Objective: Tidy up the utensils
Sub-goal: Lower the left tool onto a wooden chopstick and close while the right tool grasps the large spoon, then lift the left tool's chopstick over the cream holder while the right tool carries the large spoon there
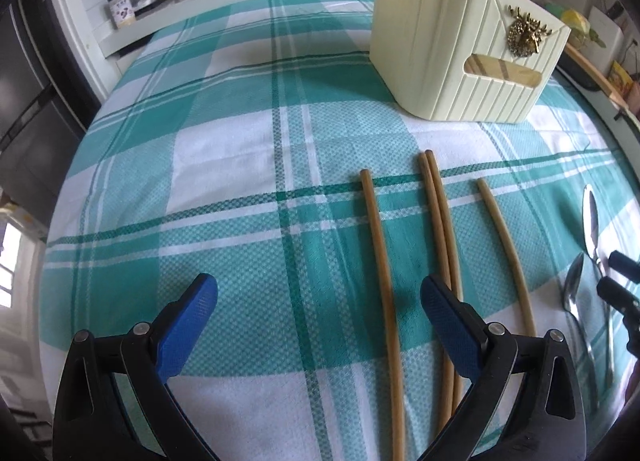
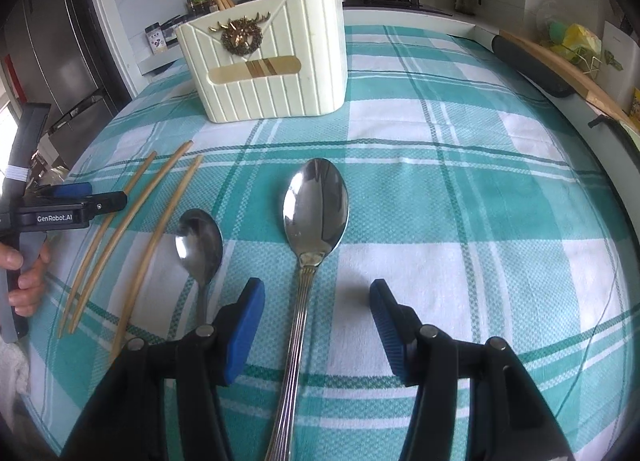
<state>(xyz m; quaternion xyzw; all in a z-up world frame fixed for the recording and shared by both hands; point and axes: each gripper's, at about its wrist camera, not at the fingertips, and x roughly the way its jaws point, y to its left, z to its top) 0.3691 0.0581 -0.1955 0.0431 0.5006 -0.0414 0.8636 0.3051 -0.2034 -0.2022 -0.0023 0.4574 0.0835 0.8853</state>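
Both grippers hung apart over utensils on the green-white checked cloth (image 1: 240, 165).
Left gripper (image 1: 319, 303), jaws wide, empty, was above four thin wooden chopsticks (image 1: 380, 281). Only the right wrist view showed the big steel spoon (image 2: 314, 213) between the right gripper (image 2: 317, 297) jaws, untouched, w/ a smaller spoon (image 2: 199, 245) beside; cream ribbed holder box (image 2: 264, 61) stood behind.
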